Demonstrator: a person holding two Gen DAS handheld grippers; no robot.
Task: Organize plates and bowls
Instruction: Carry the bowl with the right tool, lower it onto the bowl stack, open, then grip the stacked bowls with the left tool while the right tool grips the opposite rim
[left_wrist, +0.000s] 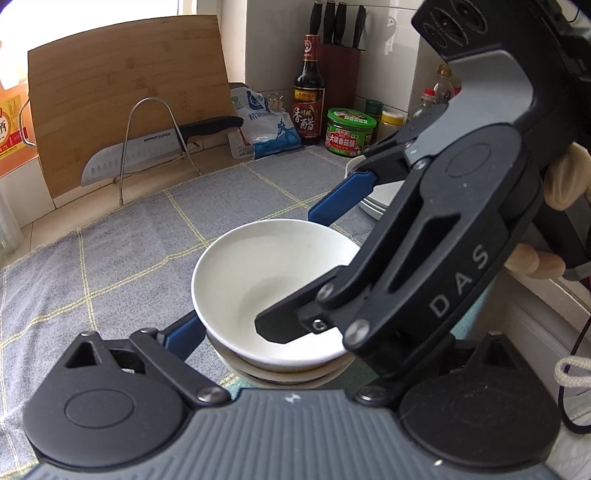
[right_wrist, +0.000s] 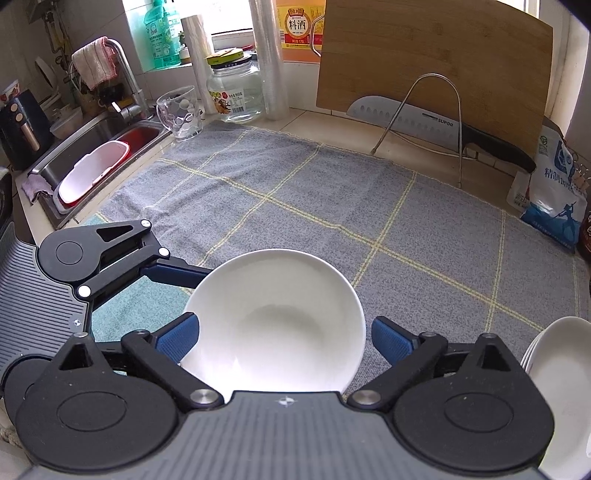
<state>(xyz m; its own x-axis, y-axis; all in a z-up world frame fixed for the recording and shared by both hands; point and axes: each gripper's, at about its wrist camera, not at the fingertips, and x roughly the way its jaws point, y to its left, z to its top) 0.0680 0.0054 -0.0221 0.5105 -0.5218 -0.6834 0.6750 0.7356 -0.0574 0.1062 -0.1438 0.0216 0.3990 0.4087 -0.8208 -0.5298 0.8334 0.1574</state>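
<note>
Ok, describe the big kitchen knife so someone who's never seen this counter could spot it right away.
Find the large bamboo cutting board leaning against the back wall beyond the grey checked cloth. In front of it stands a bent wire rack, and the knife rests across that rack. Unlike the black-handled knives in the block in the corner, its broad dimpled blade is fully exposed.

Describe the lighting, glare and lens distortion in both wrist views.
Left wrist view: daylight from the window at top left, washed out white; the fisheye bends the cutting board; the right claw looms large over the white bowl. Right wrist view: the window behind the glass jar is overexposed; the bowl's near edge glares white; the cloth's grid lines curve; corners go dark.
</note>
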